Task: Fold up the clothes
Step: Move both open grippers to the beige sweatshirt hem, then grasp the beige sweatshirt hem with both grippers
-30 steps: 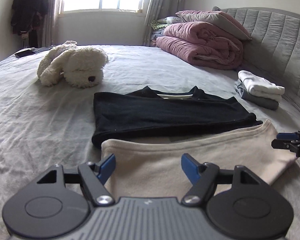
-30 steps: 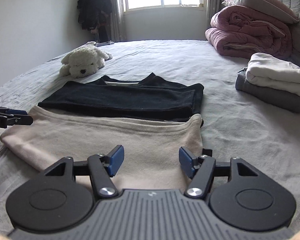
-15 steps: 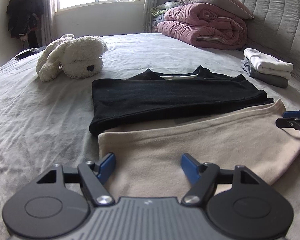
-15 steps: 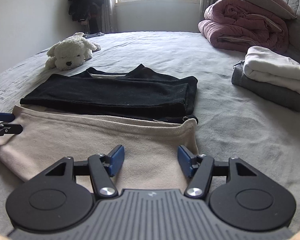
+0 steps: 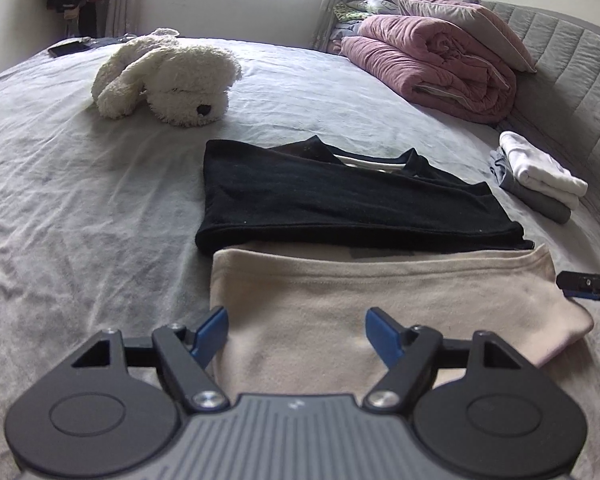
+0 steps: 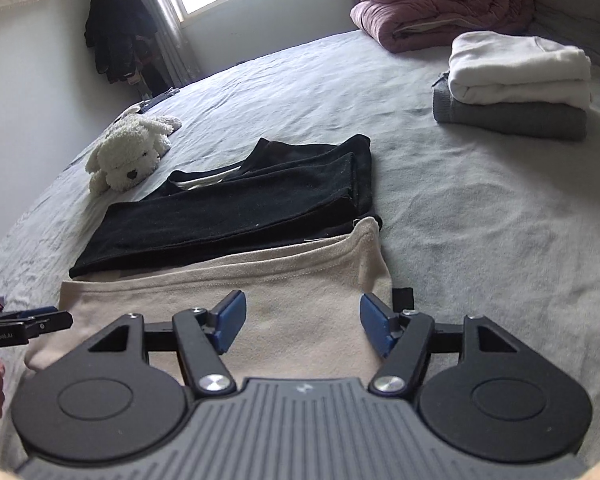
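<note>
A black and beige garment lies partly folded on the grey bed. Its black part lies farther away, its beige part nearer me. My left gripper is open and empty over the beige part's near left corner. My right gripper is open and empty over the beige part near its right edge, with the black part beyond. Each gripper shows in the other's view, the right one at the right edge, the left one at the left edge.
A white plush dog lies beyond the garment to the left. A stack of folded white and grey clothes sits to the right. A rolled pink duvet and pillow lie by the grey headboard. Dark clothes hang by the window.
Both grippers stayed open and empty. The left view shifted slightly over the beige part's left corner. The right gripper tilted and moved closer to the beige part's right edge.
</note>
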{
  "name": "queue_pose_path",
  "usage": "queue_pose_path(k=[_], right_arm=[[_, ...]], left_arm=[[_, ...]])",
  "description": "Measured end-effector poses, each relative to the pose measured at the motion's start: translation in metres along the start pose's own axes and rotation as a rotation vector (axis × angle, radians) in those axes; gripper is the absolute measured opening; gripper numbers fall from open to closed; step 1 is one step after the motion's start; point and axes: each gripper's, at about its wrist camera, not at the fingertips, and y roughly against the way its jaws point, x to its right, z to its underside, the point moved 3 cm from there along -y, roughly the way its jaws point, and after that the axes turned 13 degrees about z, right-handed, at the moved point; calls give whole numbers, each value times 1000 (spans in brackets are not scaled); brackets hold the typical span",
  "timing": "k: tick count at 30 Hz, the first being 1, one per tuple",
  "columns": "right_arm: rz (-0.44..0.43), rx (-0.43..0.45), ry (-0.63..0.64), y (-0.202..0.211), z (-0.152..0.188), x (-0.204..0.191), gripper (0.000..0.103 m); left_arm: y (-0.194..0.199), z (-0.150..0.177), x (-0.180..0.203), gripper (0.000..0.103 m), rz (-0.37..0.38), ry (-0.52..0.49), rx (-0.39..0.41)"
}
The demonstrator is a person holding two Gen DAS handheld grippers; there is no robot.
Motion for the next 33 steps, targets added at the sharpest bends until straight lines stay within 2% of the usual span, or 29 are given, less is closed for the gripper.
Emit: queue_pose_path(k=[3,9,13,17,20,25,28,33], right_arm=[[-35,-44,-94,4,-5,11,69],[-153,-158,-366,2,-9,47,69],[-195,-199,-494,2,-9,69,69],[-178,-214,-481,6,-10,81,69],[-177,-258,-472,6,-6,88,69],[-232,-326,-522,5,7,99,69],[-261,-347,-526,6,11,103,69],[-291,-373,-547,8,18,107,67]], left_arm=[[8,-3,-13,77,45,90,-5],[24,1,-54,77,141,357,-10],[30,8,-74,77,187,481,-16],[33,12,-82,76,270,559,-41],[31,16,-84,74,322,602,-74],[26,24,-89,72,388,708,-110],[24,28,-90,72,413,751,-133],[20,32,-86,70,434,762,-170]])
